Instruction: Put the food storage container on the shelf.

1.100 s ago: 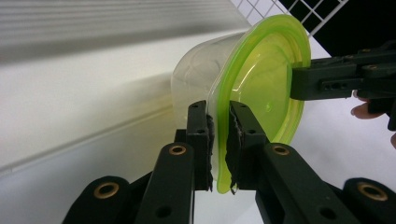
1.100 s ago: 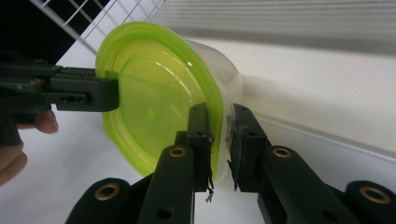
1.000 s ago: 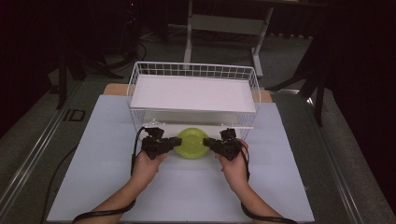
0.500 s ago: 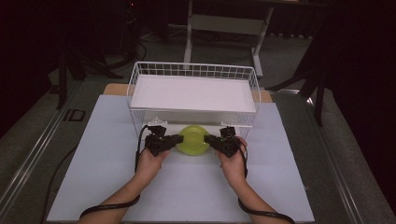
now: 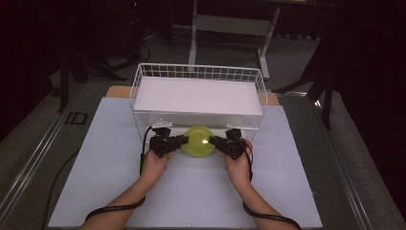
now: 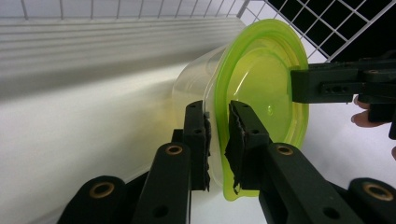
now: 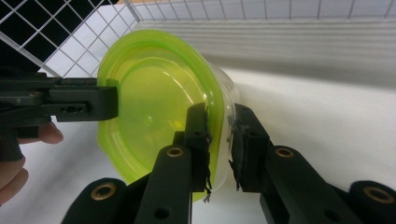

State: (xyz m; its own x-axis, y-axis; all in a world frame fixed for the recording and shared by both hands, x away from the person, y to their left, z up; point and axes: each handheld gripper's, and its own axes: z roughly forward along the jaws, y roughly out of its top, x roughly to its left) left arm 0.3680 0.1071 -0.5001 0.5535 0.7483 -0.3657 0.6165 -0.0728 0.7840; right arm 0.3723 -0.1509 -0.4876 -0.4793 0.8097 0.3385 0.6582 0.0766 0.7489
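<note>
A clear tub with a yellow-green lid (image 5: 197,141) sits just in front of the wire basket (image 5: 198,72), its lid facing up. My left gripper (image 5: 184,140) grips the lid's rim on the left side, and its jaws have just been opening slightly with the rim still between the pads. In the left gripper view the pads (image 6: 217,109) straddle the edge of the lid (image 6: 261,70). My right gripper (image 5: 213,140) holds the opposite rim. In its own view the right gripper (image 7: 217,112) pinches the lid edge of the tub (image 7: 149,93), with the left gripper (image 7: 109,102) beyond.
The white wire basket holds a flat white board (image 5: 198,96) and stands at the back of the white table cover (image 5: 191,191). Grey floor and dark stands surround the table. Both forearms come in from the bottom edge.
The tub and both grippers have crept slightly toward the basket. Both grips stay on the rim.
</note>
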